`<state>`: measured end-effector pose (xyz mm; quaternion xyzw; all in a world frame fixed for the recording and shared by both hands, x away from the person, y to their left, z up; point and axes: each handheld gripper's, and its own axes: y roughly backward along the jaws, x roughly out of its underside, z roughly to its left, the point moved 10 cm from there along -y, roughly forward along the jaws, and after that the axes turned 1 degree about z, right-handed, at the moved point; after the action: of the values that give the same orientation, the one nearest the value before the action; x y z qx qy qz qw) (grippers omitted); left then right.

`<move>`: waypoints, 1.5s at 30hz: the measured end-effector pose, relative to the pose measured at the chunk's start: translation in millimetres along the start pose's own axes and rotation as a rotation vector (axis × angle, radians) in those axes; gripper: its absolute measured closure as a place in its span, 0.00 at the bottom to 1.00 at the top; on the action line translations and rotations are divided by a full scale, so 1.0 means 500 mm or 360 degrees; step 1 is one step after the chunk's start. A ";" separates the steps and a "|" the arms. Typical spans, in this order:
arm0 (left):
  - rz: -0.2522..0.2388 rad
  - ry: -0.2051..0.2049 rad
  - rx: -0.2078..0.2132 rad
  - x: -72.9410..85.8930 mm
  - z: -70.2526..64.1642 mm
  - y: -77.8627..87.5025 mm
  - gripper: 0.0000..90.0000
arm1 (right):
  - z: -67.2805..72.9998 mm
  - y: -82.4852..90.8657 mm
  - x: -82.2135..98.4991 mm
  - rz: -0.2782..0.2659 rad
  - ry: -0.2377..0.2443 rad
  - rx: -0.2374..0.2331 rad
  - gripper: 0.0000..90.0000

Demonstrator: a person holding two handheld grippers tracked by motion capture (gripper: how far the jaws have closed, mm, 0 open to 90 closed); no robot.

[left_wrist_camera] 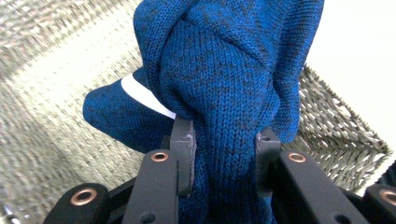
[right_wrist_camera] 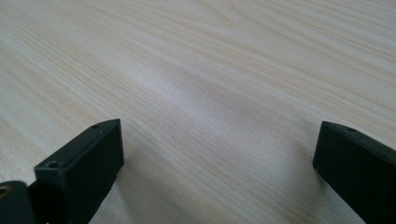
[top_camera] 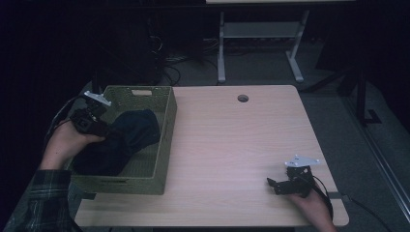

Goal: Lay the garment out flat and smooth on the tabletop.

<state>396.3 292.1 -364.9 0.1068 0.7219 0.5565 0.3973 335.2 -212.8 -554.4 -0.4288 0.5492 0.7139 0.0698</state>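
While the right hand-held gripper (top_camera: 274, 184) rests at the near right of the worktop (top_camera: 232, 145), the left one grips a blue knit garment.

Nearest, the right hand-held gripper lies on the bare wood with its jaws spread wide and nothing between them. Farther back on the left, the left hand-held gripper (left_wrist_camera: 225, 140) has its jaws clamped on a bunched fold of the blue knit garment (left_wrist_camera: 224, 70), which hangs into the green woven basket (top_camera: 167, 140) at the worktop's left edge, a white tag (left_wrist_camera: 144, 97) showing on it.
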 end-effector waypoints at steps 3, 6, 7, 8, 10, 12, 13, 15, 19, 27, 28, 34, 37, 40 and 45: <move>-0.0023 -0.0006 -0.0017 -0.012 0.000 0.021 0.77 | 0.000 0.000 0.000 0.0000 0.0001 0.0001 0.02; -0.0043 -0.0024 -0.0021 -0.024 -0.001 0.043 0.77 | 0.000 0.000 0.000 -0.0001 0.0000 0.0000 0.02; -0.0051 -0.0027 -0.0022 -0.028 -0.003 0.049 0.77 | 0.000 0.000 0.000 -0.0001 0.0000 0.0001 0.02; -0.0051 -0.0038 -0.0020 -0.031 -0.004 0.054 0.77 | 0.000 0.000 0.000 -0.0001 0.0000 0.0001 0.02; -0.0064 -0.0043 -0.0017 -0.040 -0.009 0.063 0.77 | 0.000 0.000 0.000 0.0000 0.0000 0.0000 0.02; -0.0079 -0.0059 -0.0016 -0.050 -0.013 0.072 0.77 | 0.000 0.000 0.000 0.0000 0.0000 0.0001 0.02; -0.0080 -0.0067 -0.0014 -0.054 -0.015 0.075 0.77 | 0.000 0.000 0.000 0.0000 0.0000 0.0000 0.02; -0.0083 -0.0084 -0.0012 -0.062 -0.018 0.081 0.77 | 0.000 0.000 0.000 0.0000 0.0001 0.0000 0.02; -0.0083 -0.0116 0.0000 -0.082 -0.030 0.092 0.77 | 0.000 0.000 0.000 0.0000 0.0000 0.0000 0.02; -0.0111 -0.0187 0.0071 -0.126 -0.068 0.099 0.77 | 0.000 0.000 0.000 0.0000 0.0000 0.0000 0.02; -0.0120 -0.0194 0.0078 -0.132 -0.073 0.098 0.77 | 0.000 0.000 0.000 0.0000 0.0000 0.0000 0.02; -0.0145 -0.0252 0.0126 -0.160 -0.104 0.093 0.77 | 0.000 0.000 0.000 0.0000 0.0000 0.0000 0.02; -0.0153 -0.0278 0.0135 -0.174 -0.120 0.090 0.77 | 0.000 0.000 0.000 0.0000 0.0000 0.0000 0.02; -0.0158 -0.0301 0.0164 -0.187 -0.139 0.089 0.77 | 0.000 0.000 0.000 0.0000 0.0000 0.0000 0.02; -0.0182 -0.0347 0.0220 -0.210 -0.175 0.085 0.77 | 0.000 0.000 0.000 -0.0001 0.0000 0.0000 0.02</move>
<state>393.0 182.1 -273.7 0.1525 0.7158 0.4671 0.4962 335.3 -212.8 -554.4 -0.4288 0.5491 0.7140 0.0699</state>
